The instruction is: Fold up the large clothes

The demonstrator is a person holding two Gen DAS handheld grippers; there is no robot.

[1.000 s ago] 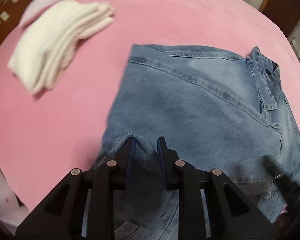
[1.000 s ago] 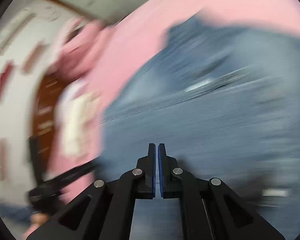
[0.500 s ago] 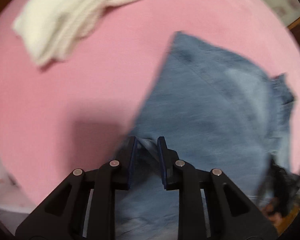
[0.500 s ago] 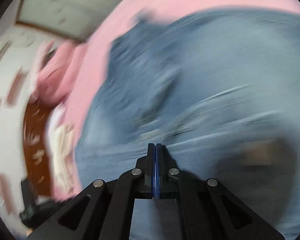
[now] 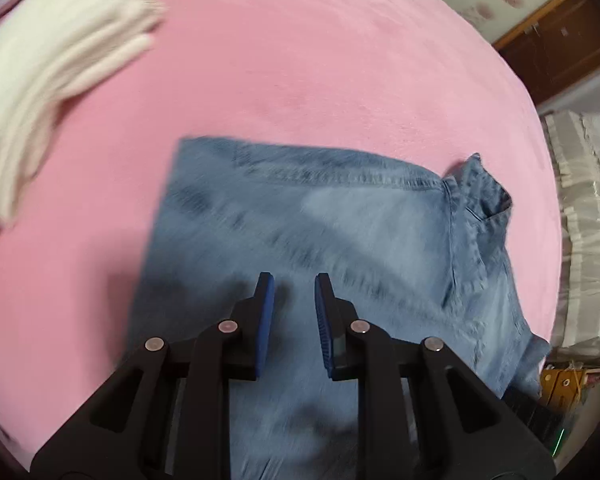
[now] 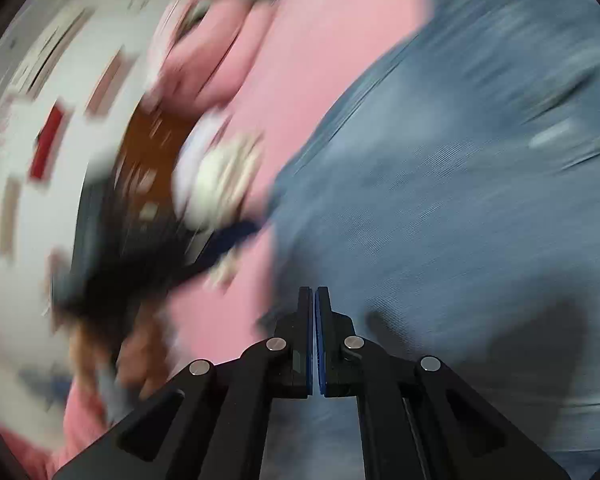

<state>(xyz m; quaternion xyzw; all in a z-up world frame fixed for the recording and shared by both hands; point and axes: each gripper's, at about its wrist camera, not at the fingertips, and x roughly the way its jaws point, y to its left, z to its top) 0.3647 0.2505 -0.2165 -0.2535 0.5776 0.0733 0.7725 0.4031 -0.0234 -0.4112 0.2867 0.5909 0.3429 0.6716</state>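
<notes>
A blue denim shirt [image 5: 340, 232] lies folded on the pink bed cover [image 5: 300, 60], its collar [image 5: 480, 184] at the right. My left gripper [image 5: 294, 292] points steeply down onto the shirt's near part. Its pads stand a little apart and denim fills the gap. In the blurred right wrist view my right gripper [image 6: 313, 292] is shut with nothing between its pads, over the shirt's [image 6: 460, 200] left edge. The left gripper [image 6: 236, 236] and the hand [image 6: 140, 356] holding it show there at the left.
A folded white garment [image 5: 40, 92] lies on the bed at the far left. A wooden cabinet [image 5: 556, 52] stands beyond the bed at the upper right. Striped pale fabric [image 5: 580, 232] hangs past the bed's right edge. Bare pink cover surrounds the shirt.
The left gripper has swung across the shirt, and the white garment has slid to the view's left edge. The right gripper has moved left, bringing the left gripper and hand into view.
</notes>
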